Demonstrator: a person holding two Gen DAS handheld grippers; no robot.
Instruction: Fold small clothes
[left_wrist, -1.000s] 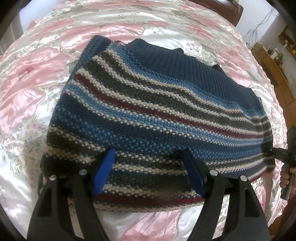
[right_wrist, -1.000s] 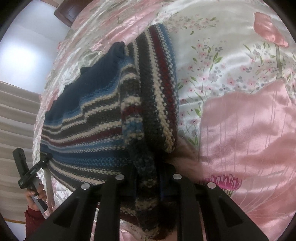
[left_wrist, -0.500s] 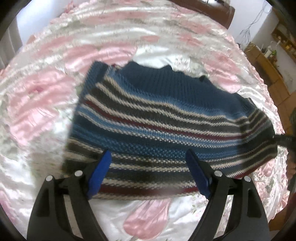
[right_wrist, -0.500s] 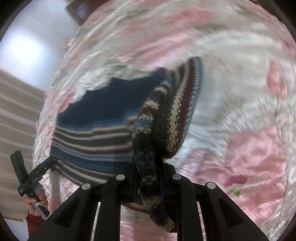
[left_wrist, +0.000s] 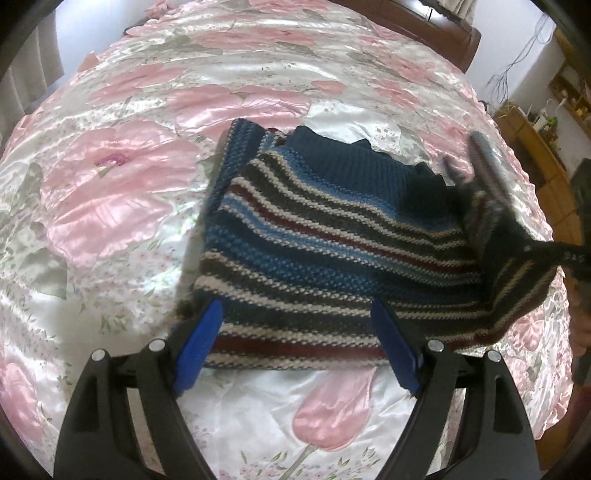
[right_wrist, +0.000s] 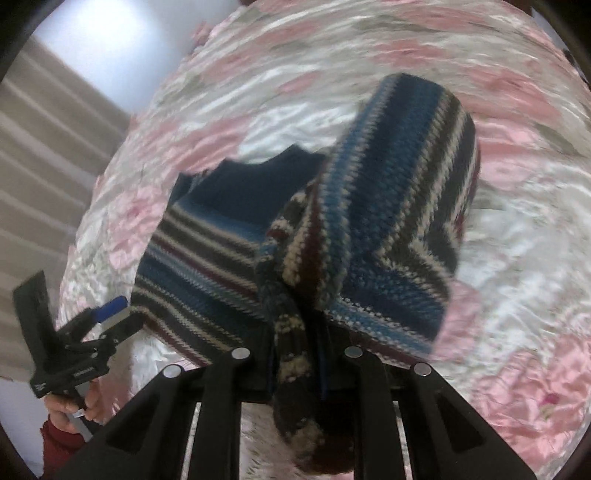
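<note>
A shiny satin bedspread printed with large pink flowers on white (left_wrist: 155, 206) fills both views, spread over a bed whose dark wooden headboard (left_wrist: 417, 29) shows at the far edge of the left wrist view. On the spread, right of centre in that view, lies a small knitted sweater striped in navy, blue, cream, grey and maroon, with a plain navy ribbed band along its far side (left_wrist: 317, 236). Most of the sweater lies flat on the bed; its right portion is raised off the spread and blurred.

In the right wrist view the raised portion (right_wrist: 388, 206) hangs as a bunched fold directly ahead of the camera, tilted over the flat part of the garment. The right gripper (right_wrist: 297, 354) has its black fingers clenched on a twisted wad of that knit, which runs down between them and bulges out beneath.

The left gripper (left_wrist: 295, 347), with blue pads on black fingers, stands released, the two pads (left_wrist: 197, 347) spread wide at the near hem of the sweater; whether they touch the knit cannot be told. From the right wrist view the same tool (right_wrist: 85, 339) appears at the near left, gripped by a hand (right_wrist: 72, 410) with a dark red sleeve (right_wrist: 55, 443).

Beige curtains (right_wrist: 48, 177) hang at the far left there.
</note>
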